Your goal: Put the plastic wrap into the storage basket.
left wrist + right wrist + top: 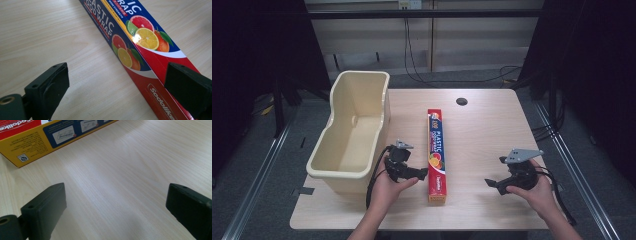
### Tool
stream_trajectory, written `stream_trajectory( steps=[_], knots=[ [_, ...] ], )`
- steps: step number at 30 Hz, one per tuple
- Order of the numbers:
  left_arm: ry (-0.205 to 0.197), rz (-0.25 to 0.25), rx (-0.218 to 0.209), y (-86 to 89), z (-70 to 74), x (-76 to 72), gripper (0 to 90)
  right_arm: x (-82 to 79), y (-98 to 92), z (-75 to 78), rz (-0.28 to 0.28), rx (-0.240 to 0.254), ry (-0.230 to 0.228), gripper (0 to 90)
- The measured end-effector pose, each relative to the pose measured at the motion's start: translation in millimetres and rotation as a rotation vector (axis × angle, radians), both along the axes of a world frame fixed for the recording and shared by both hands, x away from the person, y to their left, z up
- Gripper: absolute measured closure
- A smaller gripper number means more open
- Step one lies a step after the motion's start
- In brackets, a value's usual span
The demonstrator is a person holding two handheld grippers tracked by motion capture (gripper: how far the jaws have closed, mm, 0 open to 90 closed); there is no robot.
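A long plastic-wrap box (436, 156), red and blue with citrus pictures, lies lengthwise in the middle of the wooden table (492, 130). My left gripper (424, 173) sits just left of the box's near half, open, its tips almost at the box's side. In the left gripper view the box (140, 50) runs diagonally, its red end passing behind the right jaw, and the pads do not press on it. My right gripper (488, 183) rests well to the right of the box, open, with bare wood between its jaws; the box's yellow side (37, 140) lies beyond.
A cream plastic tub (354, 132) stands on the table's left side, close behind my left hand. A dark round hole (461, 101) marks the far middle of the table. Cables trail over the floor beyond the far edge.
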State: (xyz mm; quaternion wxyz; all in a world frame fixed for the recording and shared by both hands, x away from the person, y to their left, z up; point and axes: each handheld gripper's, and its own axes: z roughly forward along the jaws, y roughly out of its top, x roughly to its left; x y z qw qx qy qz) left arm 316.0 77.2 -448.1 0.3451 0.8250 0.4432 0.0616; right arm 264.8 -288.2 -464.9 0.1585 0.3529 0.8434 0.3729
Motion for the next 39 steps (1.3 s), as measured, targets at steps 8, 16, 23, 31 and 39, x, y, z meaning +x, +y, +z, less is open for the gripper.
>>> stream_trajectory(
  steps=[8,16,23,31,39],
  knots=[
    [0.037,-0.002,0.014,-13.3,7.0,13.6,5.6,-1.6,-4.6,0.3,-0.016,0.017,0.004,3.5],
    [0.107,-0.015,0.022,-31.0,17.2,37.0,5.6,-2.2,-6.2,1.8,-0.029,0.026,0.009,3.8],
    [0.142,0.007,0.031,-43.6,21.0,59.9,5.0,-2.1,-8.9,1.9,-0.037,0.034,0.001,3.6],
    [0.177,0.028,0.037,-62.8,17.3,77.1,4.2,-2.3,-9.1,1.8,-0.039,0.036,0.003,3.7],
    [0.220,0.064,0.047,-74.9,5.8,87.3,3.5,-2.3,-10.3,2.3,-0.035,0.047,0.005,3.8]
  ],
)
